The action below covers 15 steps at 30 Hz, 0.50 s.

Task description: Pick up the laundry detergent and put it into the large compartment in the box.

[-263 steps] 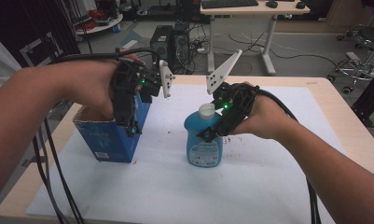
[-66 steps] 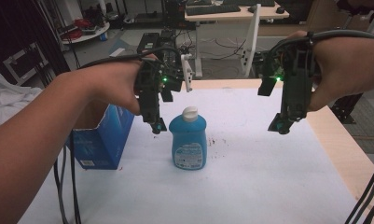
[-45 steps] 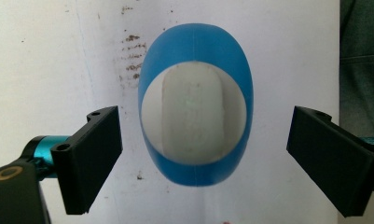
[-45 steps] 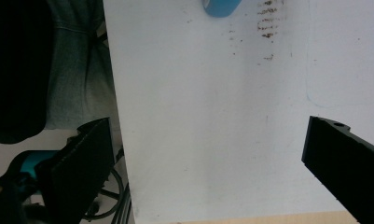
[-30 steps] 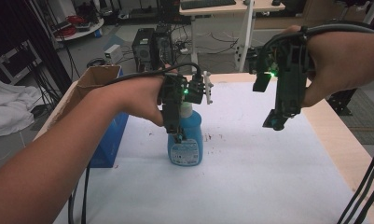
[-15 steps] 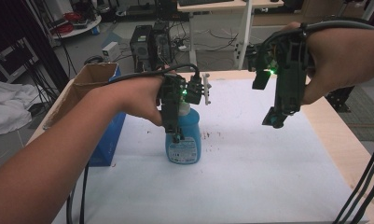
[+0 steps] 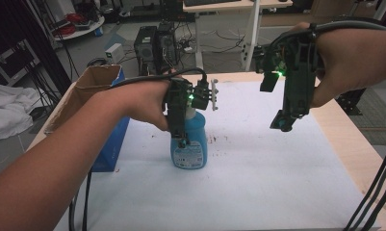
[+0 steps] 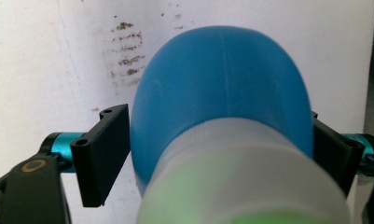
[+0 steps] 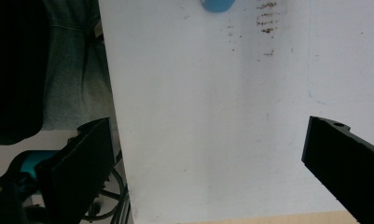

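Right, left gripper [image 7: 182, 139] straddles the blue bottle [image 7: 189, 144] mid-table on the white sheet [image 7: 258, 183]; its jaws have just been closing and now pinch the bottle's shoulders below the white cap [image 8: 243, 186]. I'd keep the squeeze centred and lift straight up so it can't tip. Right gripper [image 7: 283, 122] hangs spread wide, empty. Count: one bottle, one cardboard box [image 7: 92, 86], two grippers.

Blue bottle [image 8: 222, 88]: smooth, matt plastic; white plastic cap [image 8: 240, 177]. Box [image 7: 92, 89]: raw brown cardboard. Table cover [image 7: 258, 183]: matt white, speckled; wood edge.
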Motion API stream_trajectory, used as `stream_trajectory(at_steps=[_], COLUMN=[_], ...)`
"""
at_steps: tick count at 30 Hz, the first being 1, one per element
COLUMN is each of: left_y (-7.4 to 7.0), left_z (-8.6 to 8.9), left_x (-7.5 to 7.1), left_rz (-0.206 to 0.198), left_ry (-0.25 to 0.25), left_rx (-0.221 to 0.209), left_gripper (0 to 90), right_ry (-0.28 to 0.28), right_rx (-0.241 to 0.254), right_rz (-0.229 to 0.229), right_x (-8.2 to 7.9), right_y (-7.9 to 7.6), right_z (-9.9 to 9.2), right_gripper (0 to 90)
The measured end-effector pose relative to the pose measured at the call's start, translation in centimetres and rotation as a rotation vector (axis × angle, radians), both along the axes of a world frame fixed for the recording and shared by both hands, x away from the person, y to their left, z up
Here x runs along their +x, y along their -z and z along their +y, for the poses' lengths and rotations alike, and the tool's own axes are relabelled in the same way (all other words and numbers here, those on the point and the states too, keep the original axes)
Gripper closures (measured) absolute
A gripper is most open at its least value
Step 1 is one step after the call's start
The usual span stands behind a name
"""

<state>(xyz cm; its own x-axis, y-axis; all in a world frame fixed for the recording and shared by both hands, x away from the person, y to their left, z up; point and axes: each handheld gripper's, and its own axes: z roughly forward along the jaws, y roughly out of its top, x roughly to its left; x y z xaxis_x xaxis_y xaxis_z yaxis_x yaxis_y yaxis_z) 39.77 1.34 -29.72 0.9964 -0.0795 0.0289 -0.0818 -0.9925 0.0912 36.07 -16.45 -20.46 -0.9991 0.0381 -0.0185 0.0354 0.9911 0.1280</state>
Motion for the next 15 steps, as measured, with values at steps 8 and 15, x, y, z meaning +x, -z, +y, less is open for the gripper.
stream_trajectory(at_steps=[8,15], left_y=[0.1,-0.01], left_z=[-0.13,-0.13], left_x=[0.03,0.04], left_rz=[-0.001,-0.003], left_ry=[0.009,0.013], left_rx=[0.008,0.011], left_gripper=[22.5,24.7], right_ry=[0.01,0.006], right_rx=[0.002,0.001], right_rz=[0.001,-0.001], right_x=[0.08,0.14], right_y=[0.07,0.15], right_z=[-0.04,0.04], right_gripper=[1.7,1.7])
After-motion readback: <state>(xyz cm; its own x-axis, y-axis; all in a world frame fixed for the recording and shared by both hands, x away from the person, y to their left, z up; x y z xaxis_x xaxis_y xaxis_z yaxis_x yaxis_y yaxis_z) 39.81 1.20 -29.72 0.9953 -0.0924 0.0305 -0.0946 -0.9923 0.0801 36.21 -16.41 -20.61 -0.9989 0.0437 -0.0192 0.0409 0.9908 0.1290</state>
